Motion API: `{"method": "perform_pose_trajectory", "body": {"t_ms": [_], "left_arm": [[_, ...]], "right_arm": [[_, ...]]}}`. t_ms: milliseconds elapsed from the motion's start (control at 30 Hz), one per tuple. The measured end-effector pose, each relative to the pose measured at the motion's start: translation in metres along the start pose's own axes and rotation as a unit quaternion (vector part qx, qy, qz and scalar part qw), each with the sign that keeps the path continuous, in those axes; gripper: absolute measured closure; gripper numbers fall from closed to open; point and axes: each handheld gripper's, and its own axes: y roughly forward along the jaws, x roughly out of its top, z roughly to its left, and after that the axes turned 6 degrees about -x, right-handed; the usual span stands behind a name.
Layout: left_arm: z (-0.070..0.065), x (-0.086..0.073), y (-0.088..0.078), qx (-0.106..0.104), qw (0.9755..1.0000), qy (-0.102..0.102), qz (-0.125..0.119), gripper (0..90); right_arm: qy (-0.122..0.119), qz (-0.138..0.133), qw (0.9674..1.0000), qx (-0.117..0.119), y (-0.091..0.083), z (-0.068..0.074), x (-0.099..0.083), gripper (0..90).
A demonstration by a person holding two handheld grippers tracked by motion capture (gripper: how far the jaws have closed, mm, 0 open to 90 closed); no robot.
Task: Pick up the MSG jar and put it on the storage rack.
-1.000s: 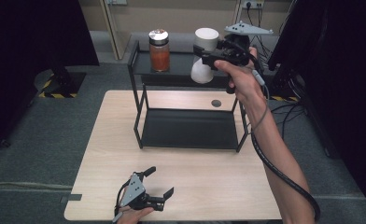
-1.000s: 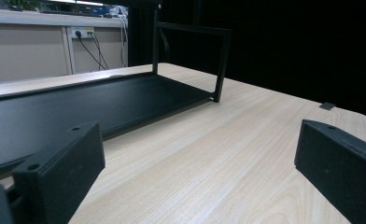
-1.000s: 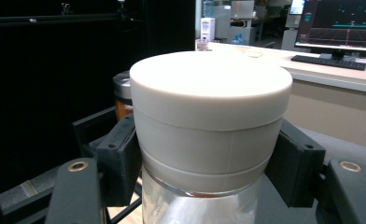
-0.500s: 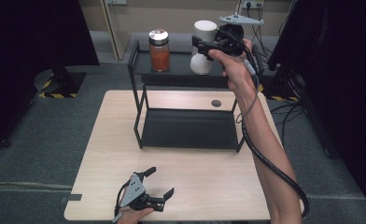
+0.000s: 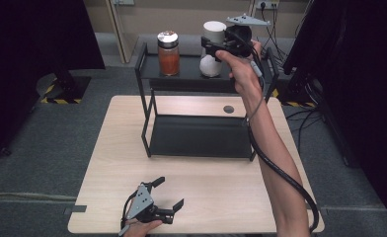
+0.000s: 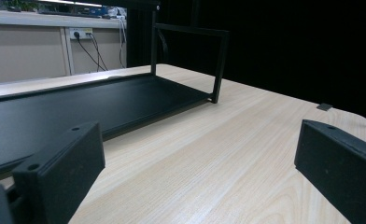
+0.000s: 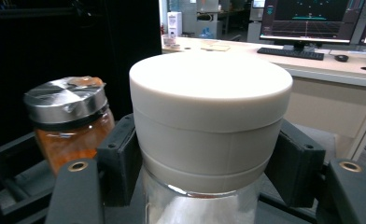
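A clear jar with a thick white lid (image 5: pixel 214 30) is at the top shelf (image 5: pixel 186 74) of a black two-level rack, and my right gripper (image 5: pixel 212 47) is shut on it just under the lid. The right gripper view shows both pads (image 7: pixel 120 158) pressed against the jar (image 7: pixel 209 107). Whether its base touches the shelf I cannot tell. A jar of orange contents with a metal lid (image 5: pixel 168 53) (image 7: pixel 69 126) stands left of it on the same shelf. My left gripper (image 5: pixel 164 192) lies open at the table's front edge, nothing between its fingers (image 6: pixel 59 168).
The rack's lower tray (image 5: pixel 196 136) sits on the light wooden table (image 5: pixel 201 187). A small dark round mark (image 5: pixel 228 109) is on the tabletop behind the rack. A cable trails from the right gripper along the forearm. Dark curtains flank both sides.
My right hand has carried the white-lidded jar a little farther back and left over the top shelf, nearer the orange jar. The left gripper has stayed put.
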Motion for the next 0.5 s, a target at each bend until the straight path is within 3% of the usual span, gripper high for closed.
{"method": "perform_pose_trajectory", "body": {"t_ms": [133, 500], "left_arm": [[-0.0003, 0.0002, -0.0004, -0.001, 1.0000, 0.000, 0.000, 1.0], [-0.0009, 0.0002, -0.0001, -0.004, 1.0000, 0.002, 0.000, 1.0]], "right_arm": [[-0.010, -0.003, 0.9999, -0.005, 0.0048, 0.0027, -0.0023, 35.0], [-0.008, -0.006, 0.9998, -0.014, 0.0103, 0.0061, -0.0045, 34.9]]}}
